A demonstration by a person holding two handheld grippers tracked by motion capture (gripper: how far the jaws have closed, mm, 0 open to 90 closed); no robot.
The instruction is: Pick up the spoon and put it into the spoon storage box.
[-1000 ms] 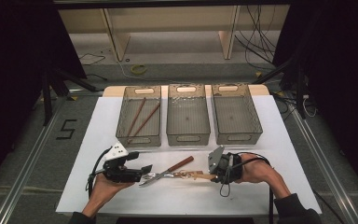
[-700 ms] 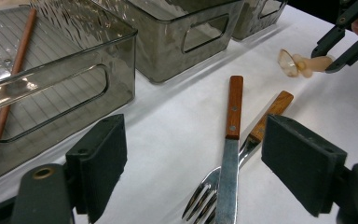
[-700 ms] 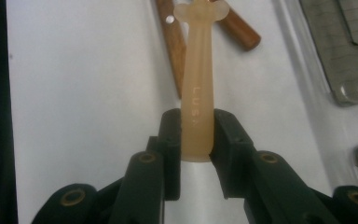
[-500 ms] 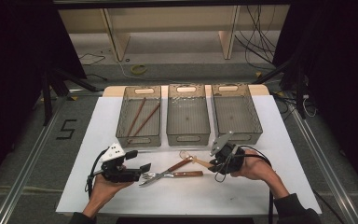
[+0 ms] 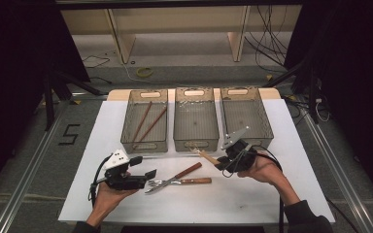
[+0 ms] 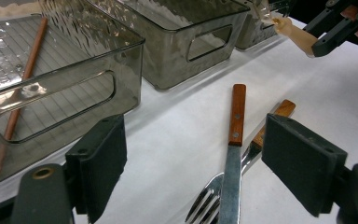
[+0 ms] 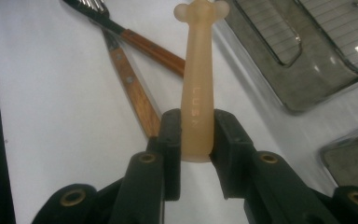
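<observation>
Three smoky clear plastic bins [image 5: 195, 121] stand in a row at the far side of the white tabletop [image 5: 102, 145] in the high view, the left one holding two brown wooden chopsticks [image 5: 145, 124]. My right gripper [image 5: 218, 162] hangs just in front of the middle and right bins, its fingers clamped on a pale beige plastic utensil handle [image 5: 206, 157] lifted off the tabletop. My left gripper [image 5: 148, 174] sits low at the near left, beside a wooden-handled steel knife [image 5: 187, 171] and a wooden-handled steel fork [image 5: 179, 182] lying crossed.

In the left gripper view, my fingers [image 6: 100, 165] stand wide apart with nothing held; the knife [image 6: 235, 140] and fork [image 6: 214, 205] lie on the tabletop between them.

In the right gripper view, my fingers [image 7: 170, 140] press on both sides of the beige handle [image 7: 198, 93], which sticks straight out ahead above the tabletop, over the knife and fork.
</observation>
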